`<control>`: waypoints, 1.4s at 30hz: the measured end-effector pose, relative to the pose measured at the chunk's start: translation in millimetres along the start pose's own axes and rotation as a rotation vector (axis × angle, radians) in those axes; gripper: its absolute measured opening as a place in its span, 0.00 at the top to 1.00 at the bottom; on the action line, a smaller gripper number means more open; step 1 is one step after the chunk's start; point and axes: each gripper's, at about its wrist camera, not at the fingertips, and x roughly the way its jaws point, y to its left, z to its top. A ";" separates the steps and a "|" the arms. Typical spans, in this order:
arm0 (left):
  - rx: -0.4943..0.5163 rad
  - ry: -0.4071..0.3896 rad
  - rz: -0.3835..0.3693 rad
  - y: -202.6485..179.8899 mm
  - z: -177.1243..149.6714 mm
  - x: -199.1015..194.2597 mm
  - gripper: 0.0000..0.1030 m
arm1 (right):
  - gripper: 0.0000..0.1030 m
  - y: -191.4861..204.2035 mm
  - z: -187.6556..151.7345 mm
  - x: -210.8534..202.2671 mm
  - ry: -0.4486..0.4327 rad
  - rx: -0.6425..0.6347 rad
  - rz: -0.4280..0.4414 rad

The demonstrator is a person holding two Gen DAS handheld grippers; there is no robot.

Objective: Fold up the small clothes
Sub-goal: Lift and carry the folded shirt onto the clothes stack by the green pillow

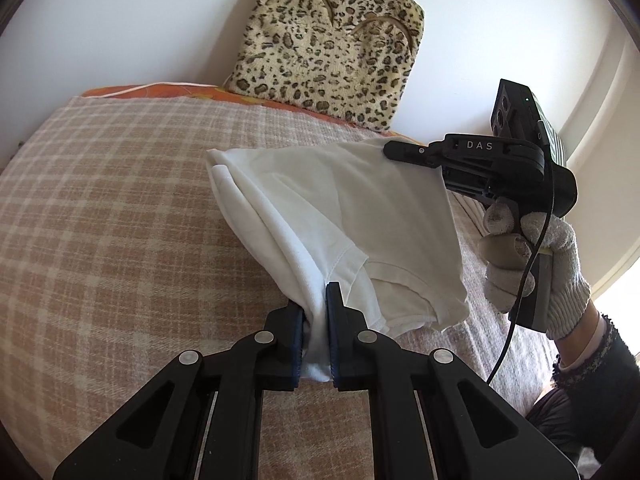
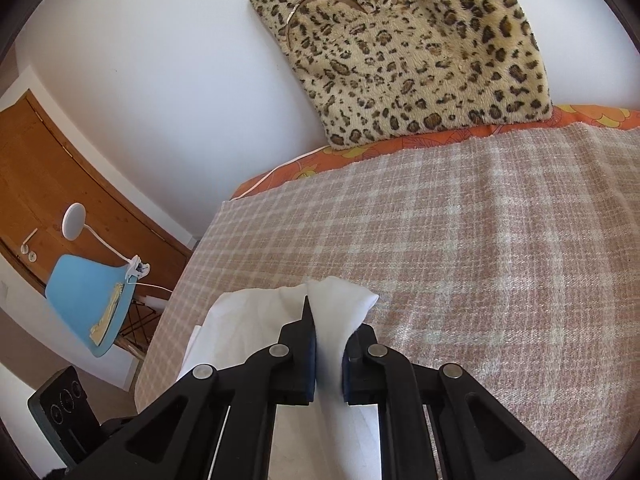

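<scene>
White T-shirt [image 1: 340, 216]: small cotton garment, partly folded, held up off the bed between the two tongs; it hangs slack from one to the other, with a stitched hem and a sleeve opening drooping on the lower right in the left wrist view. In the right wrist view its cloth [image 2: 256, 320] trails down to the left of the tongs.

Left tongs [image 1: 316, 304]: black, blue-padded, pressed together on a bunched lower part of the T-shirt, cloth squeezed between the pads.

Right tongs [image 2: 326, 320]: black, blue-padded, pinching a corner of the T-shirt; a tuft of cloth stands up past the tips. In the left wrist view they [image 1: 390, 148] clamp the garment's upper right corner.

Right hand [image 1: 540, 264]: in a grey knit glove, wrapped round the handle of the right tongs; dark sleeve at the wrist.

Bed [image 1: 120, 200]: covered with a pink-and-cream checked blanket, an orange patterned sheet showing at the far edge.

Leopard-print cushion [image 1: 332, 40]: upright against the white wall at the far edge of the bed.

Blue chair [image 2: 88, 296]: beside the bed, a white clip lamp [image 2: 76, 220] fixed to it, before a wooden door [image 2: 48, 168].
</scene>
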 end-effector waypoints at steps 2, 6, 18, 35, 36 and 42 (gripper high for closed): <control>0.008 0.002 -0.013 -5.8 -2.7 2.2 0.92 | 0.94 0.6 0.3 -8.7 -0.011 0.000 0.003; 0.030 -0.003 -0.038 -20.3 -7.5 6.6 0.92 | 0.94 3.1 -1.4 -29.3 -0.036 -0.001 0.000; 0.095 -0.062 -0.160 -84.3 -9.3 8.2 0.92 | 0.94 -6.4 -15.4 -109.2 -0.119 0.005 -0.041; 0.218 -0.084 -0.290 -177.1 28.8 8.6 0.92 | 0.94 -42.8 -18.2 -204.5 -0.243 0.045 -0.131; 0.224 -0.085 -0.297 -182.8 30.3 10.7 0.92 | 0.94 -46.2 -17.8 -210.3 -0.252 0.048 -0.137; 0.256 -0.084 -0.335 -217.6 41.5 30.1 0.92 | 0.94 -75.5 -15.5 -245.5 -0.309 0.081 -0.167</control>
